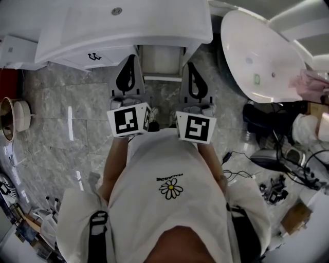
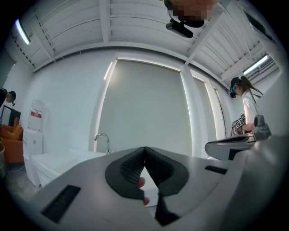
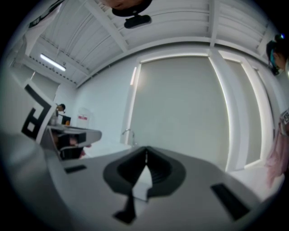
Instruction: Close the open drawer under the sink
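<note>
The white sink cabinet [image 1: 123, 32] fills the top of the head view, its drain [image 1: 116, 11] showing in the basin. Under it a drawer [image 1: 160, 61] stands pulled out towards me, between my two grippers. My left gripper [image 1: 132, 57] and right gripper [image 1: 188, 65] point level at the cabinet front, one on each side of the drawer, both shut with nothing in them. In the left gripper view the left gripper [image 2: 144, 149] has its pads meeting below the faucet [image 2: 103, 137]. The right gripper view shows the right gripper [image 3: 146, 150] closed the same way, with the faucet [image 3: 128, 133] beyond.
A large white tub [image 1: 262, 56] stands at the right, with cables and equipment [image 1: 280, 174] on the floor below it. Round bowls [image 1: 13, 119] sit at the left on the marble floor [image 1: 67, 102]. Another person [image 2: 246, 106] stands at the right of the left gripper view.
</note>
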`<move>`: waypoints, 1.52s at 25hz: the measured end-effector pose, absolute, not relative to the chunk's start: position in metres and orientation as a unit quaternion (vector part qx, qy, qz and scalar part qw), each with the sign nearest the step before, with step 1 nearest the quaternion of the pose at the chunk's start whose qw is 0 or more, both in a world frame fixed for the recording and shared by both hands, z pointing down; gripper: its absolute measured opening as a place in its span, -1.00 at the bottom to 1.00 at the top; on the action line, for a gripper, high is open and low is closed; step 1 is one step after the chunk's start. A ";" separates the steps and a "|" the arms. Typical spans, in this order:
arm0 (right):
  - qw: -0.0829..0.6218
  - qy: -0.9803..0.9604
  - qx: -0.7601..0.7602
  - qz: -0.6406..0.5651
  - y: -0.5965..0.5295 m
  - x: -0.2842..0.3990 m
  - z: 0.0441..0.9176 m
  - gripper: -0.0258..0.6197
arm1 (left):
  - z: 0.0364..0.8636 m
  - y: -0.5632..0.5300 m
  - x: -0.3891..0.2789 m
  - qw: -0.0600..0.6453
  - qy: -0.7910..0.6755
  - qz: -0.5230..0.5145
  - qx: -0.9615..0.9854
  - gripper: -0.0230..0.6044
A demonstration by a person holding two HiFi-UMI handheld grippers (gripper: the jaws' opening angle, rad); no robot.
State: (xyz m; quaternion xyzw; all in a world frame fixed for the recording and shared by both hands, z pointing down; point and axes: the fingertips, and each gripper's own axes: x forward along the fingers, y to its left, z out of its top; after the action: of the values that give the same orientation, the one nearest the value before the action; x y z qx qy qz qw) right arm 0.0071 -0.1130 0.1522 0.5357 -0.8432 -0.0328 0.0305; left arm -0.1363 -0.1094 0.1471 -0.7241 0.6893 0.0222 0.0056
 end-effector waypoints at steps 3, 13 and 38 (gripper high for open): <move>0.032 -0.841 0.539 -0.031 -0.114 0.013 0.154 -0.83 | 0.148 -0.110 -0.136 0.006 0.693 0.021 -0.721 -0.86; 0.032 -0.839 0.542 -0.044 -0.129 0.019 0.162 -0.83 | 0.157 -0.128 -0.137 0.001 0.702 0.011 -0.712 -0.86; 0.146 -0.852 0.502 -0.020 -0.153 0.004 0.416 -0.83 | 0.451 -0.144 -0.154 -0.134 0.736 -0.032 -0.663 -0.86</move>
State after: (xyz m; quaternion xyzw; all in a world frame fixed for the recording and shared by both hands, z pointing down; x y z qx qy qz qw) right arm 0.0039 -0.1532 0.4160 0.5017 -0.8525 -0.0203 0.1458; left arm -0.1541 -0.1444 0.4509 -0.6627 0.7361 -0.0317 -0.1342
